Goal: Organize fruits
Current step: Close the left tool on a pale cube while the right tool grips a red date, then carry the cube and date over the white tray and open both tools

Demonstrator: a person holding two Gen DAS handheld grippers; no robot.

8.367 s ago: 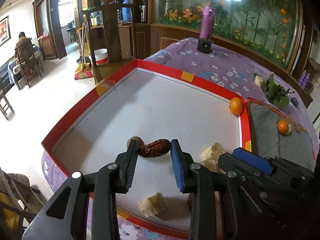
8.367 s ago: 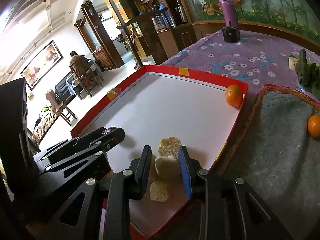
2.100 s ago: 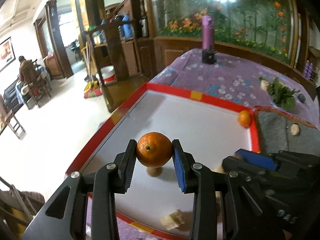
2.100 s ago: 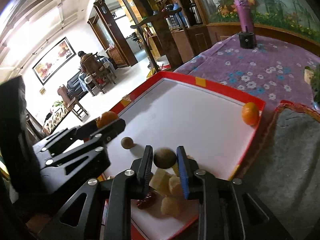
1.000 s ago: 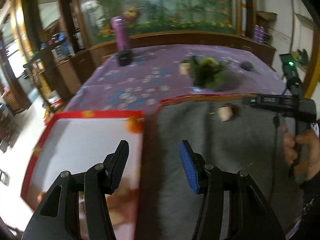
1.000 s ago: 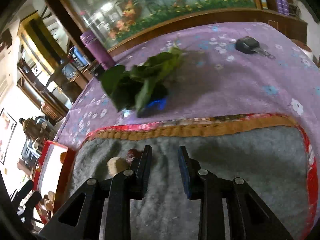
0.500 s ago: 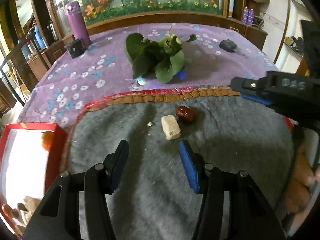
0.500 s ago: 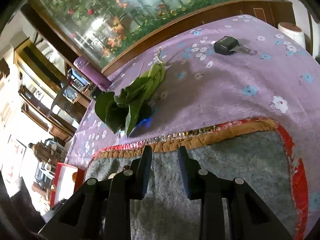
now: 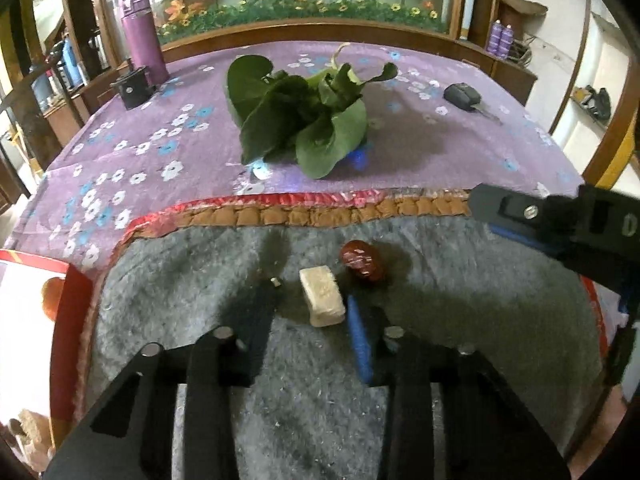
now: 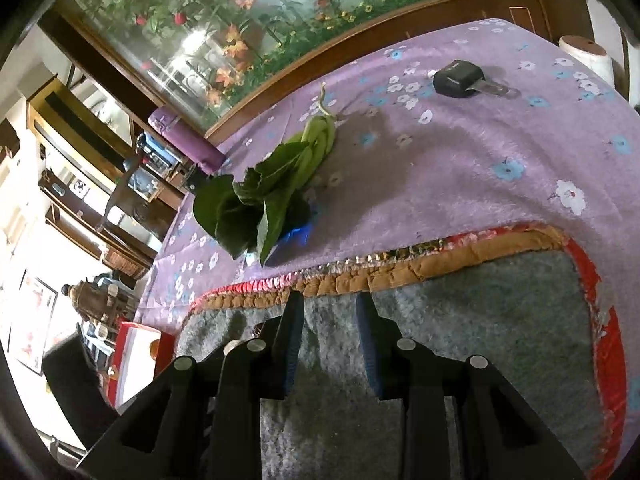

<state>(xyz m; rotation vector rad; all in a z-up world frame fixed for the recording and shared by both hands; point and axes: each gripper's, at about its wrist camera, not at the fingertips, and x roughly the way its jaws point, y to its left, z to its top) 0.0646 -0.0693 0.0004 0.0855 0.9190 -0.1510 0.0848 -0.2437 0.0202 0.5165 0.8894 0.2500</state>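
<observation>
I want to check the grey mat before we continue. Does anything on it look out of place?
Small crumbs are scattered over the grey mat, including a fleck beside the pale cube. The red date lies next to the cube. Nothing looks damaged or spilled.

Pale block (image 9: 322, 296) and red date (image 9: 362, 266) crowd the grey mat's (image 9: 480, 320) middle.

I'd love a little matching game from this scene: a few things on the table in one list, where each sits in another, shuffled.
Things:
1. red date
2. leafy greens
3. orange
4. purple flask

Places:
A. in the red-rimmed white tray
B. on the grey mat, beside a pale block
C. standing at the far left edge of the table
D. lying on the flowered purple cloth

Pairs: 1-B, 2-D, 3-A, 4-C
</observation>
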